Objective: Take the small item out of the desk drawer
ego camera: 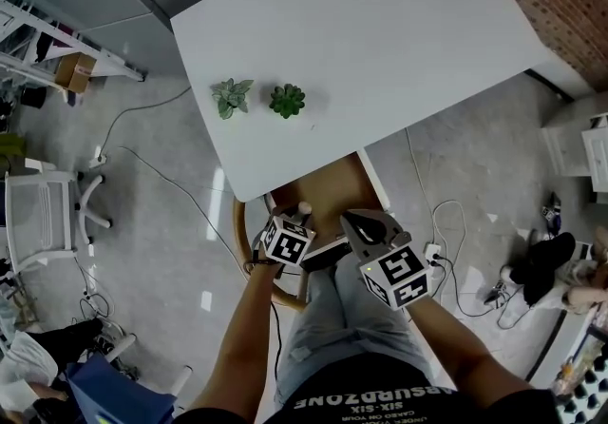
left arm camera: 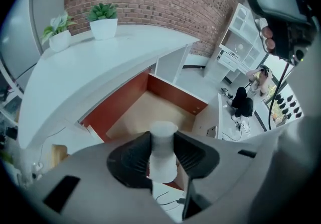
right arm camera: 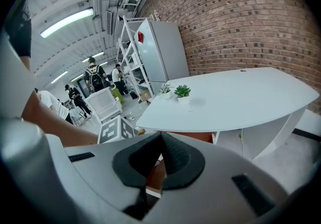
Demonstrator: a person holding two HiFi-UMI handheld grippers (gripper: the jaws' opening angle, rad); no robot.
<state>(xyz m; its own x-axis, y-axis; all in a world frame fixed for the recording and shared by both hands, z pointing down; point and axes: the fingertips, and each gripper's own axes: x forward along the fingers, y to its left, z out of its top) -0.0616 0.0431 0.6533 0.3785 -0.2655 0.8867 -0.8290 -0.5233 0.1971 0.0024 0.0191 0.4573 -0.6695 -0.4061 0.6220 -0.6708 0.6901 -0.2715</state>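
The desk drawer [ego camera: 332, 186] stands pulled out under the white desk [ego camera: 380, 42], showing a bare wooden bottom and red-brown walls [left arm camera: 173, 90]. My left gripper [ego camera: 304, 215] hangs over its near left corner, shut on a small white cylindrical item [ego camera: 305, 208]. In the left gripper view the item [left arm camera: 163, 150] stands upright between the two black pads, above the drawer's front edge. My right gripper [ego camera: 348, 217] is to the right of it over the drawer's near end, jaws shut with nothing in them; its tips [right arm camera: 160, 136] meet.
Two small potted plants [ego camera: 231, 96] [ego camera: 287, 100] stand on the desk's left part. A white chair [ego camera: 43, 213] and cables lie on the floor at left, a power strip [ego camera: 434, 256] at right. Several people stand far off near shelves [right arm camera: 93, 80].
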